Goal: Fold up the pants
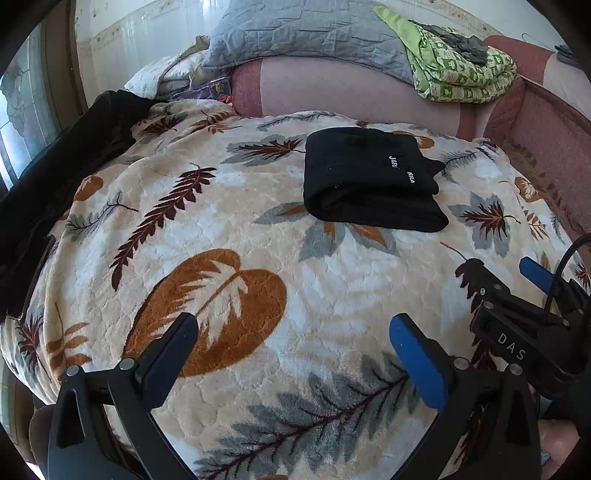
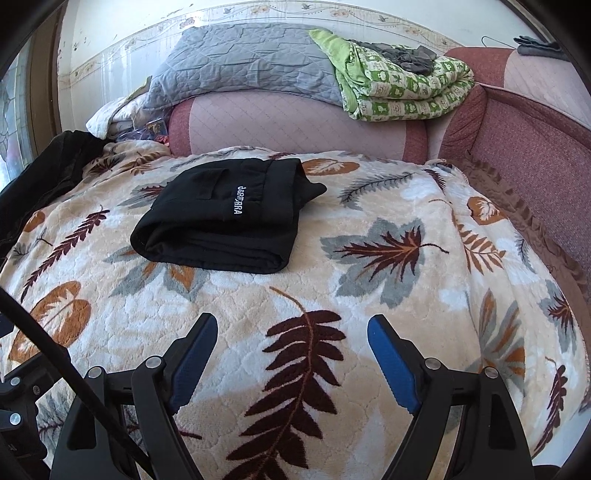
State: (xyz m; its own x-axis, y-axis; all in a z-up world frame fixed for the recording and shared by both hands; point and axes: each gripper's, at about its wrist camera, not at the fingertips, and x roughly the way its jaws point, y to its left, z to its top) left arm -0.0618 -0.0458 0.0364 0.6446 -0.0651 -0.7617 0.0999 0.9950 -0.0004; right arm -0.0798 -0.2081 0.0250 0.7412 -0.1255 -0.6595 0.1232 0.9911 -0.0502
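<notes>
- Covering the bed is a plush cream blanket (image 1: 221,206) (image 2: 369,258) printed with rust, maroon and grey leaves; it fills most of both wrist views.
- Along the far edge of the bed runs a pink and dusty-red padded headboard (image 1: 332,92) (image 2: 288,125), which turns the corner and continues down the right edge.
- On top of the headboard lie a grey quilted cover (image 1: 306,33) (image 2: 243,62) and, just beside it to the right, a folded green patterned quilt (image 1: 461,74) (image 2: 406,92) with a small dark grey cloth on it.
- At the far left corner a dark garment (image 1: 74,140) (image 2: 55,166) is heaped against the blanket, with pale bedding behind it near the wall.
- Black pants (image 1: 369,181) (image 2: 229,221) sit folded into a thick compact rectangle toward the far edge of the bed, white lettering showing on top.
- Both tools are well apart from the pants, over the near edge of the bed.
- Left gripper (image 1: 295,354) has its jaws spread wide, holding nothing, with only blanket between its fingers.
- Right gripper (image 2: 291,358) (image 1: 517,273) is likewise spread wide and empty; in the left view it appears at the right margin, close beside the left one.
</notes>
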